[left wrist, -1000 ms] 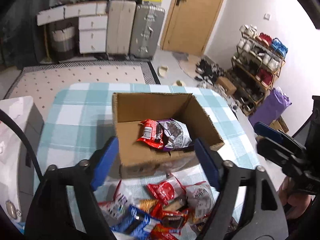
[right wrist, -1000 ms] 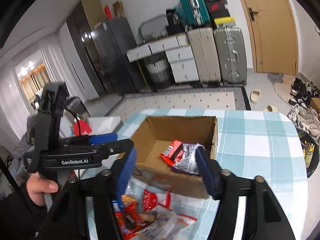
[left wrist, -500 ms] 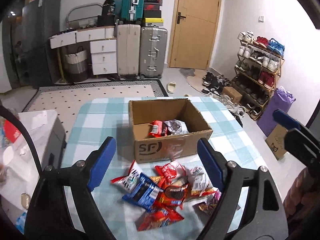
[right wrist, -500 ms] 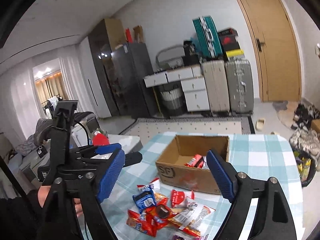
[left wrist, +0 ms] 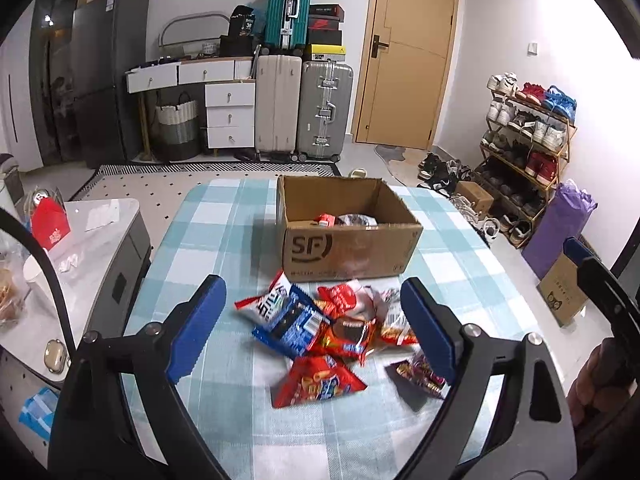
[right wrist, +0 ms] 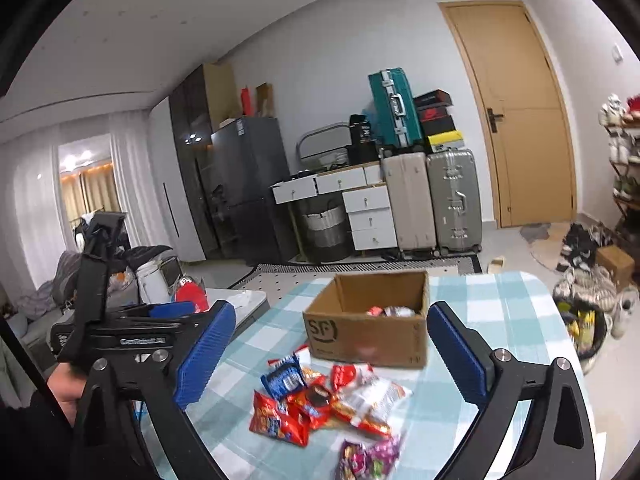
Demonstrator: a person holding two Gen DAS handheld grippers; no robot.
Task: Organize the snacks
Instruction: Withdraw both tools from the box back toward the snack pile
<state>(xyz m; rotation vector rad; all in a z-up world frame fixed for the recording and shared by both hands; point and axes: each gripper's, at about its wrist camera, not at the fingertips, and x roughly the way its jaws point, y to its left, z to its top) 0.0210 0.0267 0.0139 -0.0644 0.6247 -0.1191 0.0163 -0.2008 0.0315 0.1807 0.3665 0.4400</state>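
Table (left wrist: pixel 224 376): snack pile (left wrist: pixel 320 332) by box (left wrist: pixel 348 246), tools wide.

Both grippers have black angular frames with silver screws and ribbed blue fingers (left wrist: pixel 196 322); the left gripper (right wrist: pixel 160 322) bears white lettering.

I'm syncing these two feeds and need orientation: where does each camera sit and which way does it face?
Left wrist: on the left gripper, above the checked tablecloth, facing the brown cardboard box; the right gripper shows at right.
Right wrist: on the right gripper, raised, facing the room; the left gripper and hand show at left.
Shared: box, pile of snack packets, suitcases, door.
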